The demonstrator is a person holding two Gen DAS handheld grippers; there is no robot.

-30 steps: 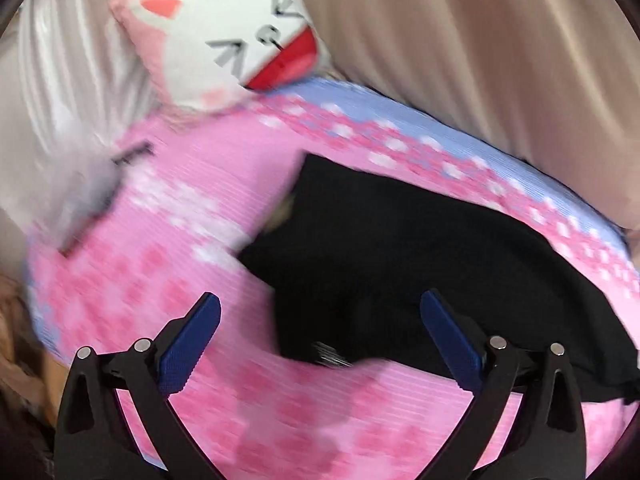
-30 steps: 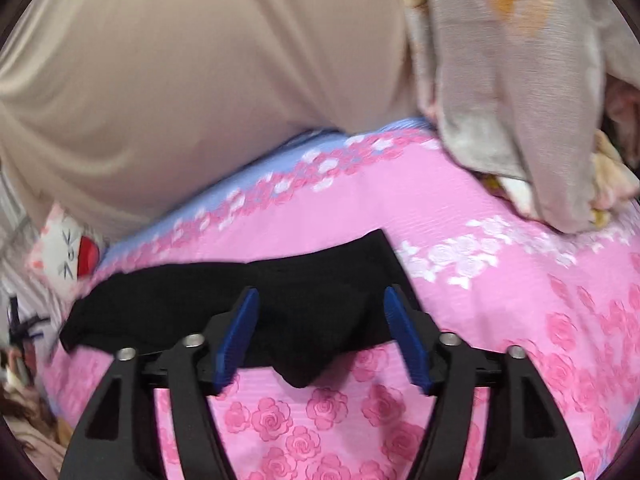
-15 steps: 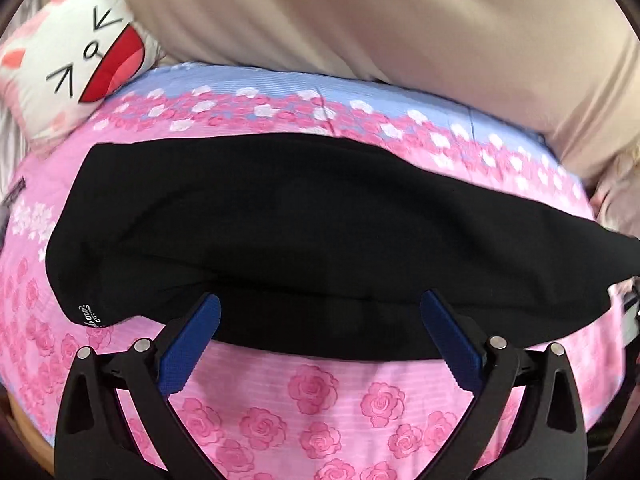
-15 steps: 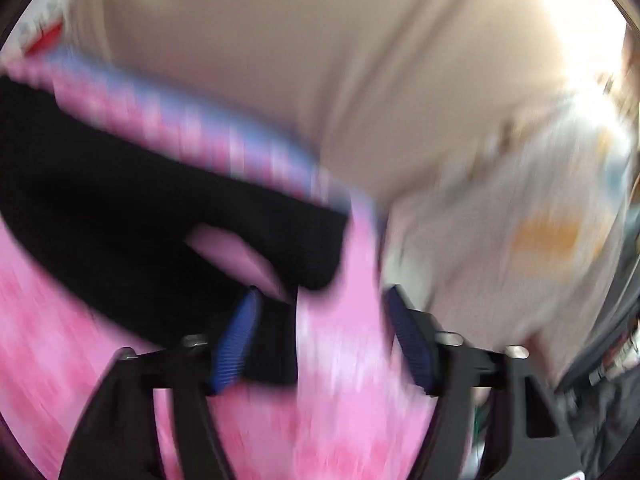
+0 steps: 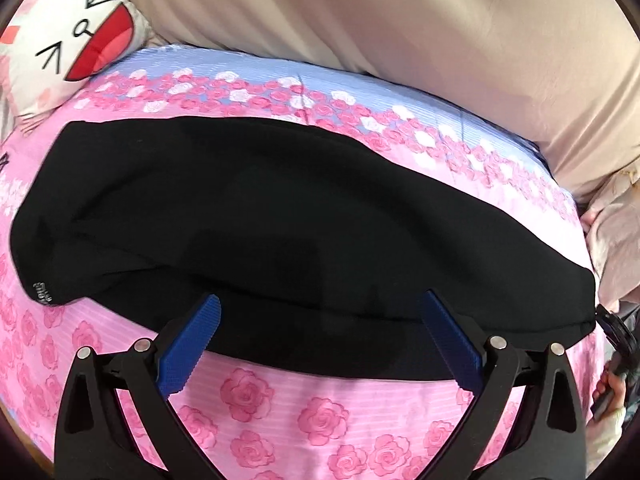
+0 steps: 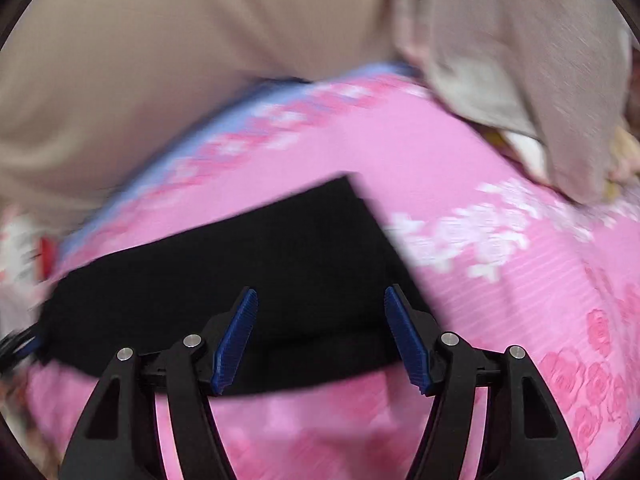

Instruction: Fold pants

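Note:
Black pants (image 5: pixel 256 224) lie flat in a long band across a pink rose-print bedsheet (image 5: pixel 280 412). A small white label shows at their near left corner. My left gripper (image 5: pixel 320 328) is open and empty, its blue pads over the near edge of the pants around the middle. In the blurred right wrist view the pants (image 6: pixel 280 264) end in a square corner at the right. My right gripper (image 6: pixel 320 320) is open and empty, its pads over the near edge close to that end.
A white and pink cat-face pillow (image 5: pixel 68 36) lies at the far left. A beige curtain (image 5: pixel 400 20) hangs behind the bed. Grey and patterned bedding (image 6: pixel 520 60) is heaped at the far right. The sheet has a blue band (image 5: pixel 360 88) along the far edge.
Both views swung sharply, then settled facing the pants. The left gripper has come in closer over the near edge. The pants lie where they were. Both grippers stayed open.

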